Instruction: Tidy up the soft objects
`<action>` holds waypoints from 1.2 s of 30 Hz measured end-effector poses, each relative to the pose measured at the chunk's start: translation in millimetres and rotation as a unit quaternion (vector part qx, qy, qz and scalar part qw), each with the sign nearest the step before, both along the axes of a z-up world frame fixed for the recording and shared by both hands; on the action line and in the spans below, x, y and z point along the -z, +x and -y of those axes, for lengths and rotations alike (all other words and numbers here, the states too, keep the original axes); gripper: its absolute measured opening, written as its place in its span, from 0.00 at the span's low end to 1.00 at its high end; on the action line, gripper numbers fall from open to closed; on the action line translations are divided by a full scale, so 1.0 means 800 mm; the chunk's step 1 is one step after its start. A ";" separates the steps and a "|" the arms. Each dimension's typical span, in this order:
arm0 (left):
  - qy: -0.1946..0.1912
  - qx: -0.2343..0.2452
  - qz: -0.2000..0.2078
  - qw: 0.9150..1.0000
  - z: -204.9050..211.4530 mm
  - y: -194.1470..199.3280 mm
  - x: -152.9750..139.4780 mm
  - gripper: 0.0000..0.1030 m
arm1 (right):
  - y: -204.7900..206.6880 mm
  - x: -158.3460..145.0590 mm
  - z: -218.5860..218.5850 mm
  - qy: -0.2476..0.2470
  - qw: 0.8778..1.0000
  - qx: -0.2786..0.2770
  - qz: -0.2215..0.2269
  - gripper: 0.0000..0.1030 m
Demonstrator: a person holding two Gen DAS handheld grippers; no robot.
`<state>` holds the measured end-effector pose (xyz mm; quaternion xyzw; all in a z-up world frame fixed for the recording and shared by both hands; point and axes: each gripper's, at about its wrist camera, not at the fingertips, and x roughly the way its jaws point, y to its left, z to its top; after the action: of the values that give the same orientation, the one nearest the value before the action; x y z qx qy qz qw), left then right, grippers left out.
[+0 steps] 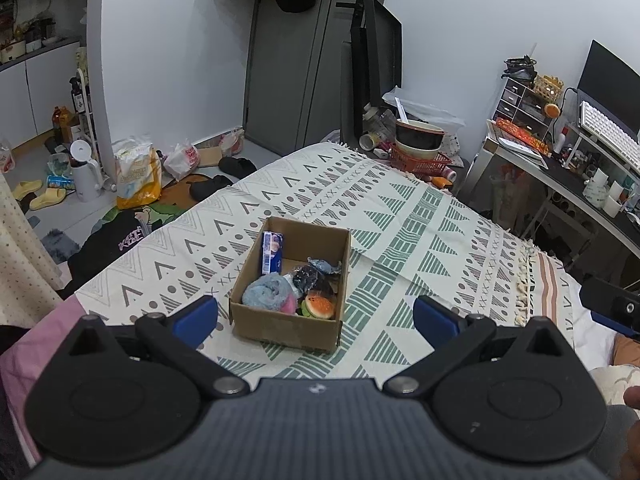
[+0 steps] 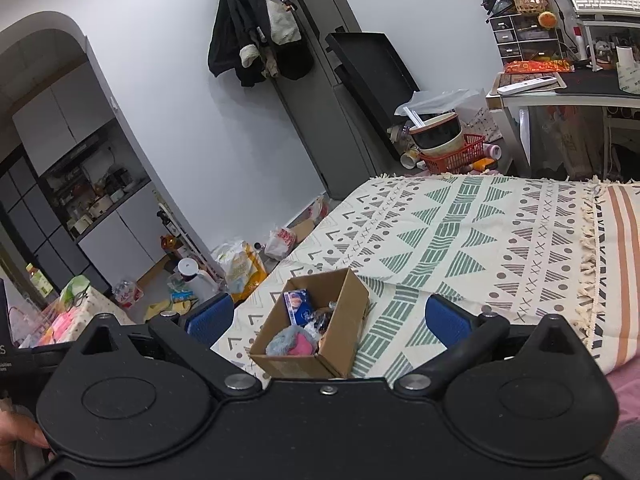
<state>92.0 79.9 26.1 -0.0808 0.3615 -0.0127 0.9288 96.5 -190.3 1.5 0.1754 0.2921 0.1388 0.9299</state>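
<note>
An open cardboard box stands on the patterned bed cover. Inside it lie a blue tissue pack, a fluffy blue and pink soft thing, a burger toy and a dark wrapped item. My left gripper is open and empty, just above and in front of the box. My right gripper is open and empty, with the box between its fingers in view; the tissue pack and the fluffy thing show inside. The right gripper's tip shows at the left wrist view's right edge.
A red basket with stacked bowls sits past the bed's far end. A desk with a keyboard stands at right. Bags, slippers and a white kettle litter the floor at left. A fringed cover edge lies right of the box.
</note>
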 end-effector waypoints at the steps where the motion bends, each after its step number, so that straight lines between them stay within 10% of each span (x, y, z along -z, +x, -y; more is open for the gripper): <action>1: 0.002 -0.001 0.000 1.000 0.002 -0.002 0.000 1.00 | -0.003 0.000 0.001 -0.002 1.000 -0.002 0.000 1.00; 36: 0.061 -0.009 0.033 0.998 0.062 -0.107 0.010 1.00 | -0.094 0.008 0.009 -0.068 0.996 -0.056 0.024 1.00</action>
<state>6.1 30.2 18.0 -0.0267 0.3303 0.0152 0.9434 21.1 -197.1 -5.1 0.0918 0.2874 0.1743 0.9373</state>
